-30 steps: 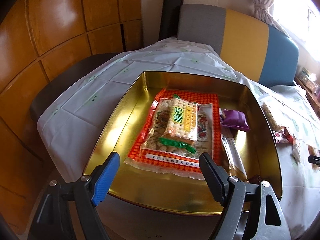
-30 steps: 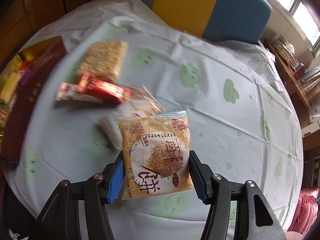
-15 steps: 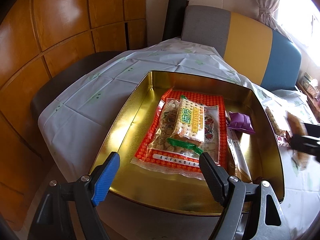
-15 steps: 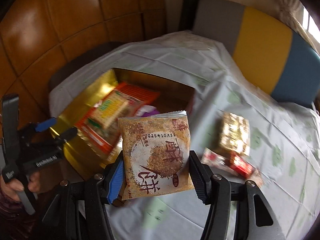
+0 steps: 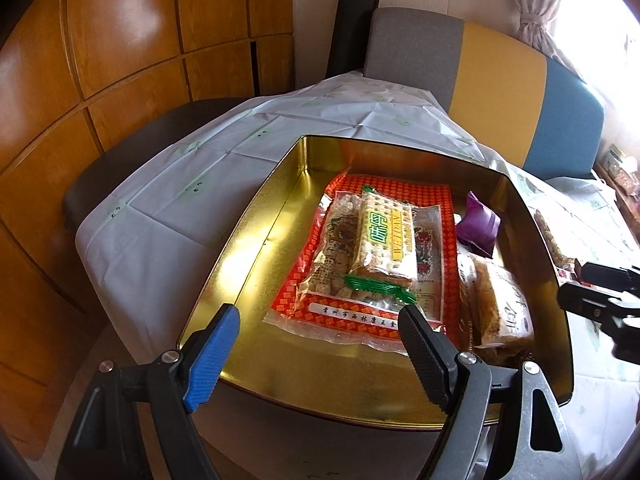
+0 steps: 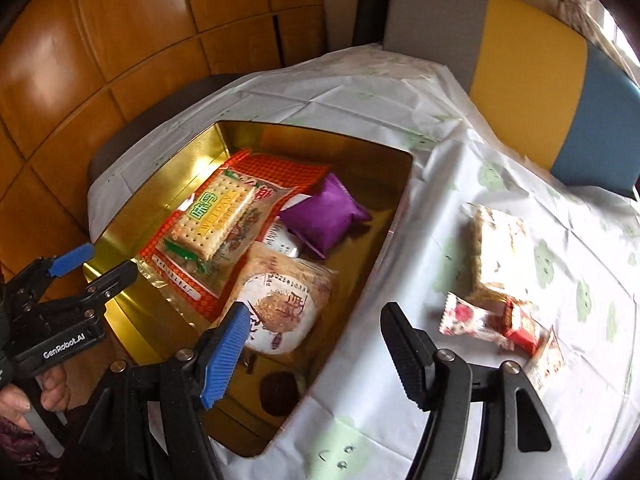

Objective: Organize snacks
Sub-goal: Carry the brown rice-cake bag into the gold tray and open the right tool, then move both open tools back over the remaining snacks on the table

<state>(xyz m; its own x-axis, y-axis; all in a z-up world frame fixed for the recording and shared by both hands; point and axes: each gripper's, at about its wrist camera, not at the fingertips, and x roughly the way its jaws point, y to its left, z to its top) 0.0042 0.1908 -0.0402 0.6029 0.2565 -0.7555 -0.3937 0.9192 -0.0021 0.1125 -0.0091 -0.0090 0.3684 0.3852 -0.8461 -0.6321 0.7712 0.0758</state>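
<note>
A gold tin (image 5: 248,264) on the clothed table holds a red-orange bag (image 5: 356,312) with a cracker pack (image 5: 384,236) on top, a purple packet (image 5: 478,228), and a brown crumb-cake bag (image 5: 500,304) at its right side. My left gripper (image 5: 316,312) hovers open over the tin's near edge with nothing between its fingers. My right gripper (image 6: 316,312) hangs above the tin's right wall (image 6: 360,168). Its jaws are opening and nothing is between them. The brown bag (image 6: 280,304) lies free in the tin just beyond its blue finger (image 6: 224,352).
Loose snacks lie on the tablecloth right of the tin: a pale puffed-rice pack (image 6: 500,248) and red-and-white wrappers (image 6: 492,320). A grey, yellow and blue seat back (image 6: 520,48) stands behind the table. Wooden panels (image 5: 120,40) close the left side. A hand (image 6: 24,396) holds the left gripper's handle.
The right gripper swung from above the loose snacks to the tin with the brown bag, then opened; the bag now lies in the tin. The left gripper stayed put.
</note>
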